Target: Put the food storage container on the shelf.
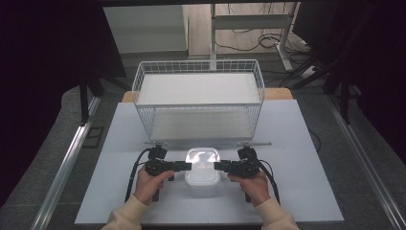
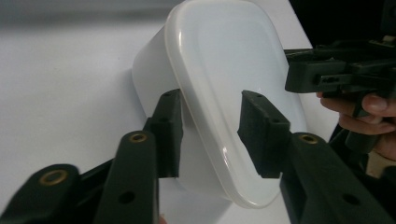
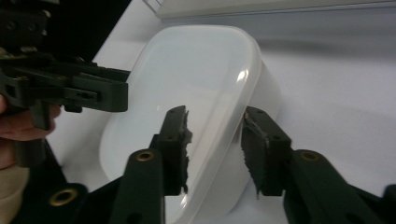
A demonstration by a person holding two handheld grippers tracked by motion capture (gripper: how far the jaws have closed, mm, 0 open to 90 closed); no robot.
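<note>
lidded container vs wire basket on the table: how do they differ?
The container is solid translucent white plastic with rounded corners; the wire basket is open white mesh, boxy. The container is much smaller and sits near the person, with the left gripper and right gripper at its sides; the basket stands farther back, untouched. Both rest on the white table.

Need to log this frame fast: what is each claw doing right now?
Left claw: shut on the white lidded container's edge.
Right claw: shut on its opposite edge.
</note>
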